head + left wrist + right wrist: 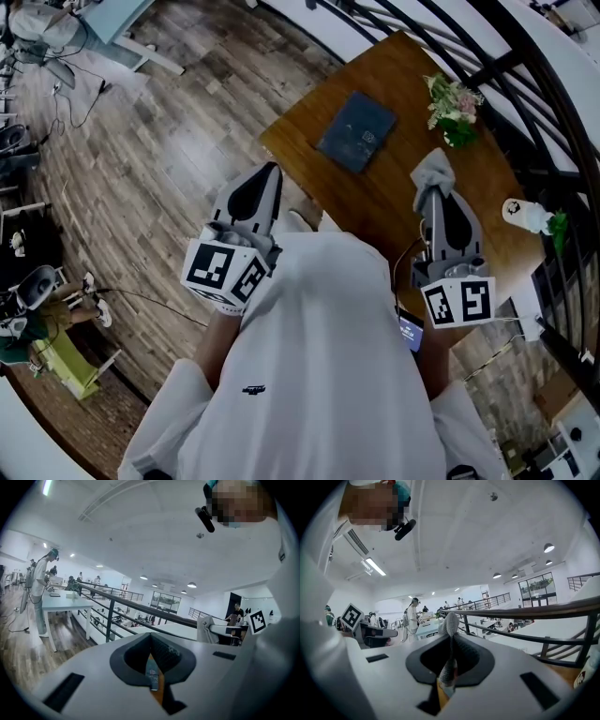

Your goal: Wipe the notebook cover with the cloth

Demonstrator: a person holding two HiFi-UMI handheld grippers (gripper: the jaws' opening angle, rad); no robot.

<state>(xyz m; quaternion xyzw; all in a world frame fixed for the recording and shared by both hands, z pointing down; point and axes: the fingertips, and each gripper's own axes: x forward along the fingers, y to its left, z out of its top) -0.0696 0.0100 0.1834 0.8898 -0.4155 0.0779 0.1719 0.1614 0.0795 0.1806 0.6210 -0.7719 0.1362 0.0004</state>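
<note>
A dark blue notebook (356,131) lies closed on the brown wooden table (394,202), near its left edge. My right gripper (433,194) hangs over the table to the right of the notebook and nearer me, shut on a grey cloth (433,171) that bunches out past its tips. In the right gripper view the cloth (450,622) stands up between the closed jaws. My left gripper (272,171) hovers over the floor just off the table's near-left edge, apart from the notebook, its jaws together with nothing in them (151,638). Both gripper views point out across the room, not at the table.
A small bunch of flowers (454,108) stands on the table right of the notebook. A white figurine (523,214) sits near the table's right edge. A dark metal railing (525,84) runs behind the table. Wooden floor (159,159) spreads to the left.
</note>
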